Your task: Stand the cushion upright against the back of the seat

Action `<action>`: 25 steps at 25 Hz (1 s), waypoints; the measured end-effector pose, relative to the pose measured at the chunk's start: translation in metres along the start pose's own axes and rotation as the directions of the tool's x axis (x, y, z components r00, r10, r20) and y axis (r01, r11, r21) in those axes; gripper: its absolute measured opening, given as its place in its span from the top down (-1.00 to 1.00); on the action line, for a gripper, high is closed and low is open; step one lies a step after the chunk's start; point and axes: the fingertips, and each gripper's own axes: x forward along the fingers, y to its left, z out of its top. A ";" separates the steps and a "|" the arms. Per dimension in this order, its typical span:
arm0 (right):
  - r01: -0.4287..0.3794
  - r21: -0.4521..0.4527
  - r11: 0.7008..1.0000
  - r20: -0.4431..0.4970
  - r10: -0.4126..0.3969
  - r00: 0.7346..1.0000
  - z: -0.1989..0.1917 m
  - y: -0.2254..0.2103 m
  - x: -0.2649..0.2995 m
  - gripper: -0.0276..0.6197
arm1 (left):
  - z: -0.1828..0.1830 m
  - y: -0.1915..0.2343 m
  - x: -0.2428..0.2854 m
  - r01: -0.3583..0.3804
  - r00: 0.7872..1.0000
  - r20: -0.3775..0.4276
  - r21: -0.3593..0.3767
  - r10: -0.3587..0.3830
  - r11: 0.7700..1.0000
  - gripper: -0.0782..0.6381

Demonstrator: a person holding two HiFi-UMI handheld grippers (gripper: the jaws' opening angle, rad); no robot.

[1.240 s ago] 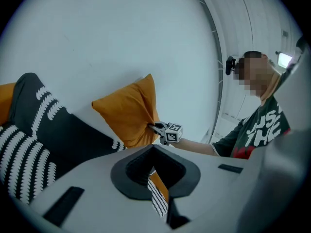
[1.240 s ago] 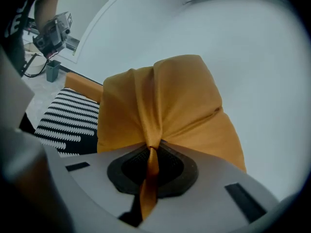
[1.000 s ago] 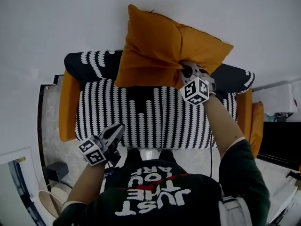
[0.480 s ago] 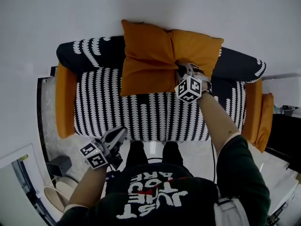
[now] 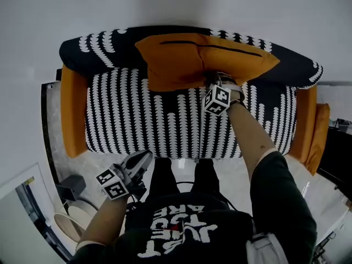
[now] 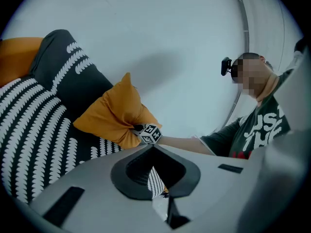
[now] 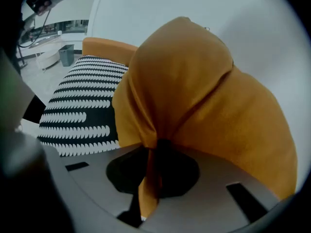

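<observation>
We log the orange cushion (image 5: 181, 65) about mid-sofa (image 5: 137, 125), leaning on the dark back (image 5: 91, 51) with its lower edge at the striped seat (image 5: 126, 114). The right gripper (image 5: 212, 81) is clamped on a bunched fold of its fabric. The left gripper (image 5: 144, 157) sits closed and empty off the seat's front edge, well apart. Orange armrests (image 5: 74, 114) flank the seat, and the person's forearm (image 5: 247, 136) crosses over it. Only the right gripper view shows the pinched fold. Only the left gripper view shows the cushion side-on, one corner pointing up.

plain white wall (image 5: 176, 4) behind; pale marbled floor (image 5: 52, 147) below
</observation>
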 end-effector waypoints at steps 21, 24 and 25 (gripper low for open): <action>-0.223 0.149 0.963 -0.099 0.239 0.966 -0.023 0.059 0.018 0.33 | -0.021 0.004 -0.007 0.004 1.000 -0.020 -0.027 -0.004 1.000 0.80; -0.245 0.196 0.949 -0.048 0.259 0.965 -0.016 0.063 0.009 0.07 | -0.025 0.004 -0.008 0.001 1.000 -0.021 -0.029 -0.002 1.000 0.80; -0.249 0.211 0.945 -0.035 0.262 0.965 -0.014 0.064 0.005 0.03 | -0.025 0.004 -0.008 0.002 1.000 -0.021 -0.027 -0.003 1.000 0.80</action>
